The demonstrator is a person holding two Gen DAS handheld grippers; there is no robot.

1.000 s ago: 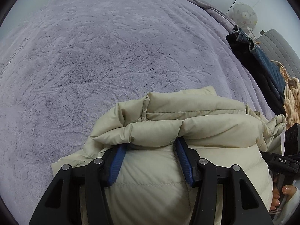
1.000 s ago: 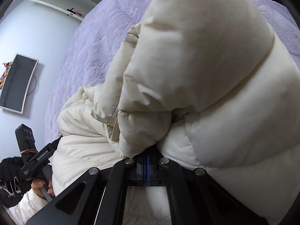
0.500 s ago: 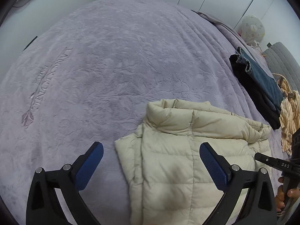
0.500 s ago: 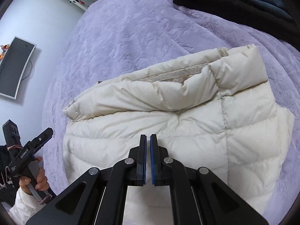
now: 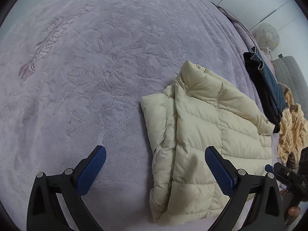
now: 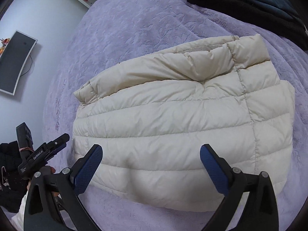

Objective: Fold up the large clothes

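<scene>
A cream quilted puffer jacket (image 5: 207,127) lies folded on the lilac bedspread (image 5: 96,77), collar at the far end. My left gripper (image 5: 155,150) hovers open above the jacket's left edge, with nothing pinched. In the right wrist view the jacket (image 6: 173,115) fills the middle. My right gripper (image 6: 151,147) hangs over its near hem with its jaws opening wide and no cloth between the pads. Each gripper shows in the other's view: the left one (image 6: 46,152) at lower left, the right one (image 5: 279,173) at lower right.
Folded jeans on a black garment (image 5: 269,80) lie at the bed's right edge, also seen in the right wrist view (image 6: 240,0). A yellowish knit (image 5: 292,129) lies beside them. A monitor (image 6: 15,61) hangs on the wall.
Both grippers let go of the jacket and lifted away from it. The left opened first, the right just now. The jacket, held bunched before, now lies folded on the bed.
</scene>
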